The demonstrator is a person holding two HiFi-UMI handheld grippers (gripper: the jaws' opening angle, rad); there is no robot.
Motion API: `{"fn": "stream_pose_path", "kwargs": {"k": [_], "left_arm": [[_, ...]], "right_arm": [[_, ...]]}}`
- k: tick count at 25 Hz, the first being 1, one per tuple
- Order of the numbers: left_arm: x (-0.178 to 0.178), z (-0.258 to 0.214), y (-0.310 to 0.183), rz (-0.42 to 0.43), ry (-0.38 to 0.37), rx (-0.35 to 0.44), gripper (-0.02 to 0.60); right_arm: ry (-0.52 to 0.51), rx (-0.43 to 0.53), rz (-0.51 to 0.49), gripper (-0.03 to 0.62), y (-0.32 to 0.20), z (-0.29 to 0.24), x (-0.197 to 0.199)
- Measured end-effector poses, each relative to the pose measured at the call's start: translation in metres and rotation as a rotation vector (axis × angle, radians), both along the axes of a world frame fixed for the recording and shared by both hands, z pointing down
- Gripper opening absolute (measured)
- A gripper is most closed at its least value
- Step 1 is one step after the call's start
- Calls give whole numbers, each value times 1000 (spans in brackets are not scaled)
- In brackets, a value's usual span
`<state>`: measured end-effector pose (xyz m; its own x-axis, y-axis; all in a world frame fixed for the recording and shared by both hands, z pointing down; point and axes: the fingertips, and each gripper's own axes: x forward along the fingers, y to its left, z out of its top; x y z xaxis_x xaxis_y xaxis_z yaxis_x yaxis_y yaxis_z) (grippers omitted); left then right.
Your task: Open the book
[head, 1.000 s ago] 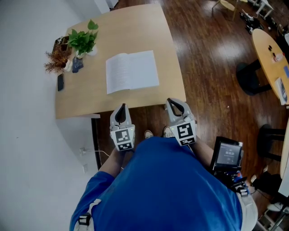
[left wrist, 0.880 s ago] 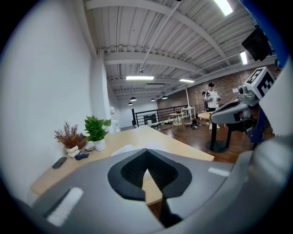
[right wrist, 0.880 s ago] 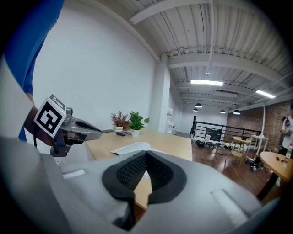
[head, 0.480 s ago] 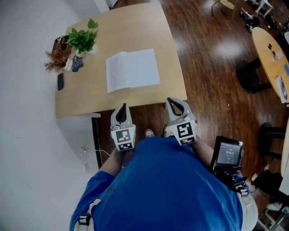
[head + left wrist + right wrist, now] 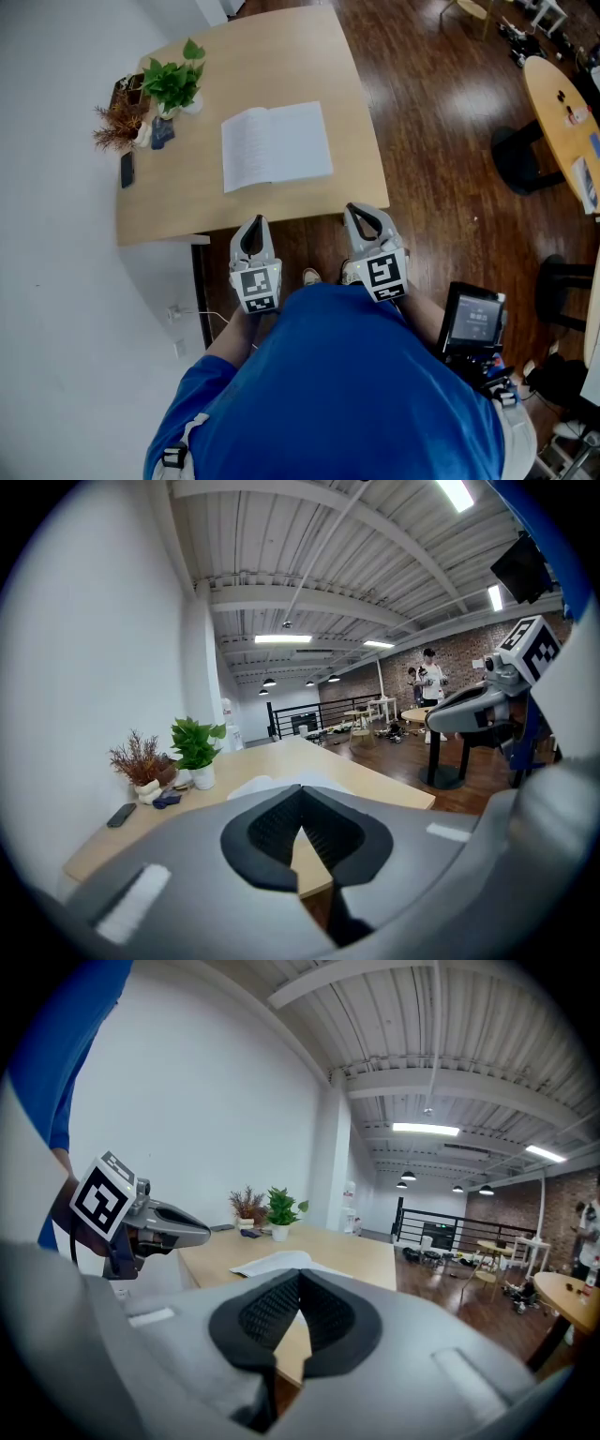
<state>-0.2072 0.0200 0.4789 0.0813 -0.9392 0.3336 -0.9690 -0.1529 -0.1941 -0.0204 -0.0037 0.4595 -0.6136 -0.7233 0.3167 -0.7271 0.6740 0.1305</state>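
The book lies open, pages up, towards the near edge of the wooden table. The left gripper and the right gripper hover just short of that edge, jaws pressed together, holding nothing.

Light wood table butts against white wall on its left. Dark plank floor on its right, round table beyond that. White ribbed ceiling overhead with strip lights. Brick wall far behind.
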Motion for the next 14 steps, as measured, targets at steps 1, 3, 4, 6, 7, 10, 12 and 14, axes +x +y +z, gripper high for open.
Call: {"fn": "stream_pose_path", "kwargs": {"k": [1, 3, 4, 6, 7, 10, 12, 14], "left_arm": [[0, 0, 0, 0, 0, -1, 8], [0, 1, -1, 1, 0, -2, 8], [0, 1, -1, 2, -1, -3, 8], [1, 2, -1, 4, -2, -4, 8], [1, 2, -1, 4, -2, -4, 8], [1, 3, -1, 2, -2, -6, 8], [1, 3, -2, 0, -2, -6, 8], [1, 3, -2, -1, -1, -6, 8]], "right_arm": [[1, 0, 0, 3, 0, 0, 0], [2, -1, 0, 3, -1, 1, 0], [2, -2, 0, 3, -1, 1, 0], [3, -2, 1, 3, -1, 2, 1], [4, -2, 1, 3, -1, 2, 1], [3, -2, 1, 3, -1, 2, 1], [2, -2, 2, 3, -1, 2, 1], [2, -3, 2, 3, -1, 2, 1]]}}
